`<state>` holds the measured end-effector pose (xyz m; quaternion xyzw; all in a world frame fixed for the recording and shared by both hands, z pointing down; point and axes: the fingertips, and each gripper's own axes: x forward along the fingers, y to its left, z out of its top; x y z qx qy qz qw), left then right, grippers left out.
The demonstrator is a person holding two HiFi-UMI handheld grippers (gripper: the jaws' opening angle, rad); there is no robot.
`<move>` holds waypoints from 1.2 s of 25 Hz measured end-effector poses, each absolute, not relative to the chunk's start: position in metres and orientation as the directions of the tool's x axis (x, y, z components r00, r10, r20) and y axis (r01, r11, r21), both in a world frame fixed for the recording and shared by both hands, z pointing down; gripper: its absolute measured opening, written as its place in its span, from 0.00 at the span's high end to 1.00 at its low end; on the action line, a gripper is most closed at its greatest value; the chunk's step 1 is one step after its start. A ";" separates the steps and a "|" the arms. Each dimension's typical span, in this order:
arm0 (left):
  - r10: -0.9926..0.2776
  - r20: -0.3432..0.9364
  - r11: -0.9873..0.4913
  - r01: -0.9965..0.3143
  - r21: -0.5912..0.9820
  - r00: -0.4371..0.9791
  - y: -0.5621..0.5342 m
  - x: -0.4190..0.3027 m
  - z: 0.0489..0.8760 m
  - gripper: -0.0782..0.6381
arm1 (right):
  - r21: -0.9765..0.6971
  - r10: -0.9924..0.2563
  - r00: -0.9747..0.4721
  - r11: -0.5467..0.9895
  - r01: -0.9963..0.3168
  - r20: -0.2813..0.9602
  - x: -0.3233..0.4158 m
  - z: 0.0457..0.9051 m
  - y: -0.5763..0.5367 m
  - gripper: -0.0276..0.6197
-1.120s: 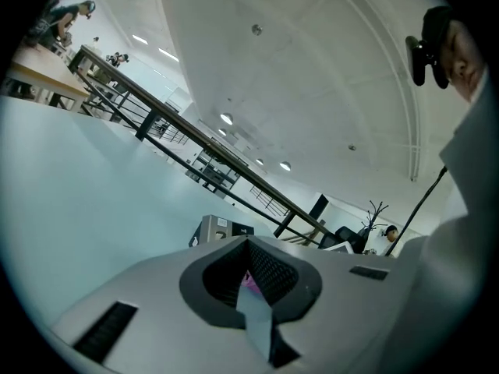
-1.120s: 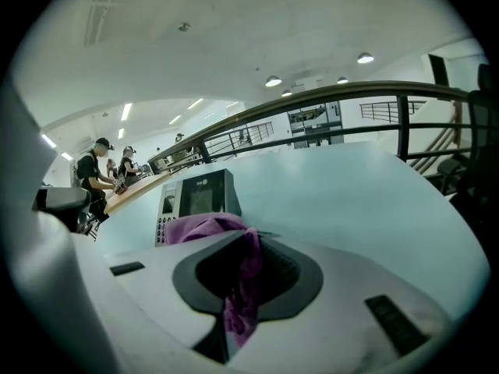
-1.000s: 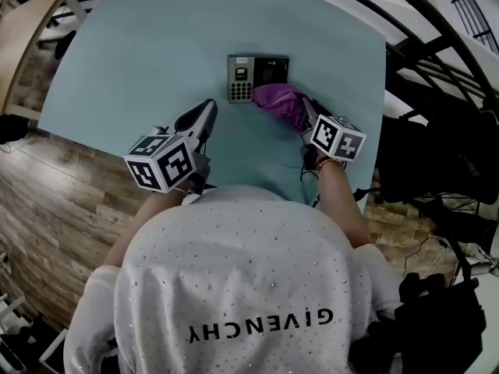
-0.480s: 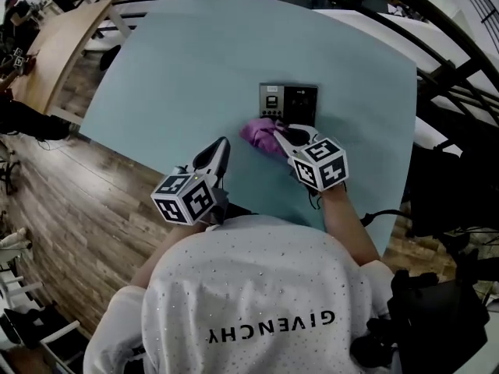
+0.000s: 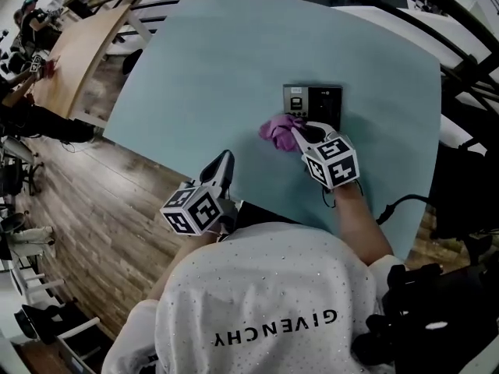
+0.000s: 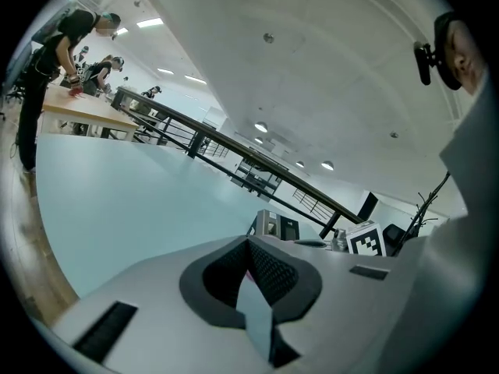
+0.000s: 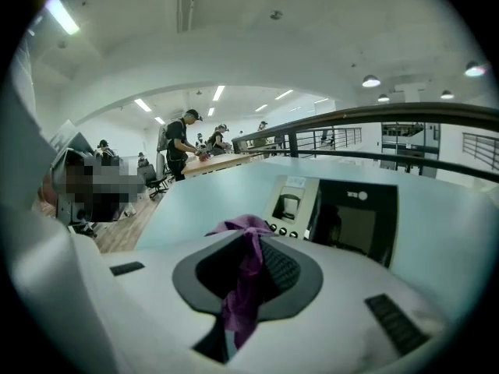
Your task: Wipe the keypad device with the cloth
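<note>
Two hand-held grippers in shot. My right hand-held gripper is clamped on the purple cloth. Its own view shows the jaws closed w/ a strip of fabric pinched btwn the pads and trailing down toward the lens.

The cloth bunch sits on the counter, a bit right of centre in the head view, at the lower-left corner of the keypad device. I can't tell if it actually touches the casing. The device is upper right of centre, w/ the small screen & buttons on its left part and a dark panel on its right.

My left hand-held gripper is lower centre-left near the counter edge, well apart from the device. Its jaws meet at the tips w/ nothing btwn them.

Vs 1 s ago: the cloth was under the device's right half and now it's off the left corner. The right hand-held gripper has swung across w/ it. The left one keeps approx the same spot rel. to my body.
</note>
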<state>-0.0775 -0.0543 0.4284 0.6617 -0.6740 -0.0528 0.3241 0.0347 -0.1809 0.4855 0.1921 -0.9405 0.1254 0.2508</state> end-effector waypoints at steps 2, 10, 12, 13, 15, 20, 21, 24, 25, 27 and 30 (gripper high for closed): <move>-0.928 0.359 0.104 -0.858 0.504 0.098 -0.056 -0.072 0.429 0.89 | -0.147 -0.324 -0.791 0.878 -0.456 0.519 0.047 0.487 -0.187 0.89; -0.930 0.342 0.069 -0.851 0.521 0.134 -0.057 -0.058 0.425 0.89 | -0.155 -0.419 -0.732 0.804 -0.574 0.536 0.095 0.488 -0.205 0.89; -0.929 0.341 0.062 -0.850 0.524 0.143 -0.057 -0.056 0.426 0.89 | -0.161 -0.444 -0.716 0.780 -0.605 0.540 0.106 0.489 -0.210 0.89; -0.928 0.341 0.058 -0.849 0.524 0.147 -0.057 -0.056 0.426 0.89 | -0.168 -0.455 -0.707 0.765 -0.621 0.541 0.111 0.490 -0.212 0.89; -0.928 0.340 0.054 -0.849 0.525 0.152 -0.055 -0.055 0.428 0.89 | -0.186 -0.477 -0.693 0.736 -0.651 0.541 0.122 0.492 -0.217 0.89; -0.927 0.341 0.050 -0.851 0.524 0.155 -0.054 -0.049 0.430 0.89 | -0.201 -0.524 -0.656 0.678 -0.707 0.543 0.152 0.497 -0.231 0.89; -0.926 0.343 0.050 -0.850 0.524 0.157 -0.054 -0.049 0.430 0.89 | -0.200 -0.533 -0.648 0.667 -0.717 0.544 0.156 0.497 -0.233 0.89; -0.927 0.344 0.057 -0.848 0.527 0.152 -0.051 -0.056 0.429 0.89 | -0.206 -0.552 -0.625 0.636 -0.743 0.552 0.164 0.497 -0.238 0.89; -0.927 0.344 0.059 -0.847 0.528 0.149 -0.050 -0.058 0.429 0.89 | -0.209 -0.556 -0.617 0.625 -0.752 0.557 0.167 0.498 -0.239 0.89; -0.928 0.343 0.063 -0.847 0.528 0.145 -0.049 -0.059 0.429 0.89 | -0.210 -0.564 -0.593 0.598 -0.773 0.575 0.177 0.502 -0.243 0.89; -0.929 0.344 0.072 -0.846 0.529 0.135 -0.046 -0.062 0.428 0.89 | -0.214 -0.587 -0.539 0.533 -0.819 0.603 0.198 0.507 -0.251 0.89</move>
